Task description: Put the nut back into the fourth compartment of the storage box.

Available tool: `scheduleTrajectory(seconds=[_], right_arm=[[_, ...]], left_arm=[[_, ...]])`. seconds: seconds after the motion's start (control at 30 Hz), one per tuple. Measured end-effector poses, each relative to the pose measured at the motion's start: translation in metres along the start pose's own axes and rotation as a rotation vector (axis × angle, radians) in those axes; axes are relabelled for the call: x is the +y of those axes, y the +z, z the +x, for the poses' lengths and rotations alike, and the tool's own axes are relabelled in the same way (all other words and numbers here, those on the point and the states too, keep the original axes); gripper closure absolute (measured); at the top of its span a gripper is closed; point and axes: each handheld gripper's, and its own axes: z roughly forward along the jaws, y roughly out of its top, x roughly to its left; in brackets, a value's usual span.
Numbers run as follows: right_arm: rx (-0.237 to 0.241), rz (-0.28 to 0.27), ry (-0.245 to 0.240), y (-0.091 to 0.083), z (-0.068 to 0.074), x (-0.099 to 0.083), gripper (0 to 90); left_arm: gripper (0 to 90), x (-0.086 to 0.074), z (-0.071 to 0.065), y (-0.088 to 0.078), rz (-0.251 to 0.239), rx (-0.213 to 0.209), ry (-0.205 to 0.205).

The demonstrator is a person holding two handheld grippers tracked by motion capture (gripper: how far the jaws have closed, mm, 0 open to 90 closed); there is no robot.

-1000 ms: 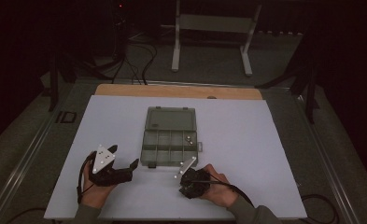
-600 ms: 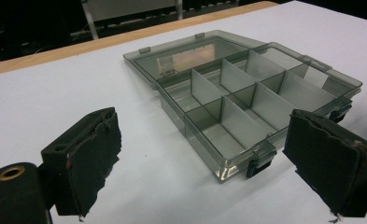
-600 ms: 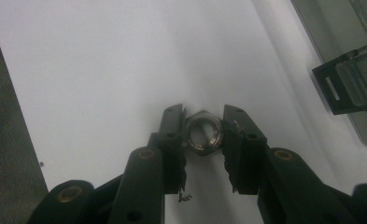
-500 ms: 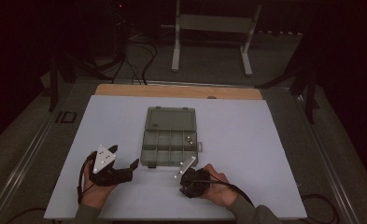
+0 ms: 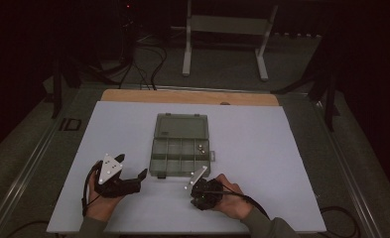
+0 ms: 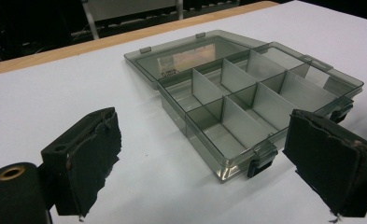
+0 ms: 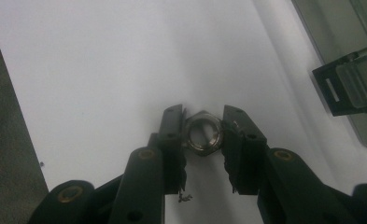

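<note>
A smoky clear compartment box (image 5: pixel 180 146) lies open in the middle of the white mat, its lid flat on the far side. One right-hand compartment holds small metal parts (image 5: pixel 201 147). My right gripper (image 5: pixel 196 191) rests low on the mat just in front of the box's near right corner. In the right gripper view it (image 7: pixel 202 126) is shut on a metal hex nut (image 7: pixel 202 133), pinched between both pads just above the mat. My left gripper (image 5: pixel 131 167) sits to the left of the box with its jaws wide apart. In the left gripper view its pads (image 6: pixel 90 158) frame the box (image 6: pixel 246 88), and nothing is between them.
The box's black front latch (image 7: pixel 344 84) is close on the right of the held nut. The mat's near edge and the dark table border (image 7: pixel 8 140) lie to its left. A wooden strip (image 5: pixel 190 96) runs along the mat's far side, with a metal stand (image 5: pixel 225 29) beyond.
</note>
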Motion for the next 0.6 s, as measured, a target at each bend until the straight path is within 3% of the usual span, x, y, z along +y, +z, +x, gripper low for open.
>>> scheduleTrajectory(seconds=[0.6], right_arm=[[-0.014,-0.032,0.001,-0.014,-0.004,0.004,69.9]], left_arm=[[10.6,0.000,0.000,0.000,0.000,0.000,0.001]])
